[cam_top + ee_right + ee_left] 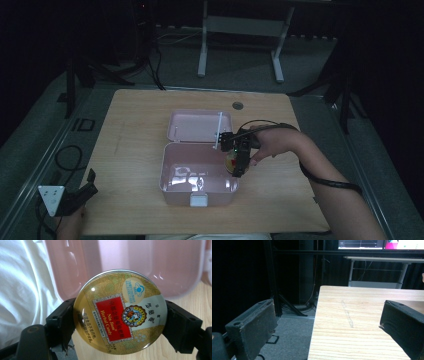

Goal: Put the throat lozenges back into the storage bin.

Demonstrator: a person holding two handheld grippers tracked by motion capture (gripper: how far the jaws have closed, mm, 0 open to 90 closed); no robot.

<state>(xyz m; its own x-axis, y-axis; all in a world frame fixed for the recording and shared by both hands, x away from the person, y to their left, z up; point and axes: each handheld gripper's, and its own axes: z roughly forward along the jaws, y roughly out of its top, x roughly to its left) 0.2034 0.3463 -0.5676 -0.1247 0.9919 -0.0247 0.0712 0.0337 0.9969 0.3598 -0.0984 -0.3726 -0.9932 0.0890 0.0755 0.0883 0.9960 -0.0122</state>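
While right gripper [117, 322] clamps round Nin Jiom herbal candy tin [120, 312] edge-to-edge | pink lunch box [172, 170] cavity just beyond fingertips | left gripper [82, 192] released, idle, well apart.

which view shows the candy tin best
The right gripper view: the round candy tin sits close up between the right gripper jaws, with its red label readable. In the high view the tin is a small yellowish patch at the pink box edge, partly behind that gripper. The left gripper view faces bare table.
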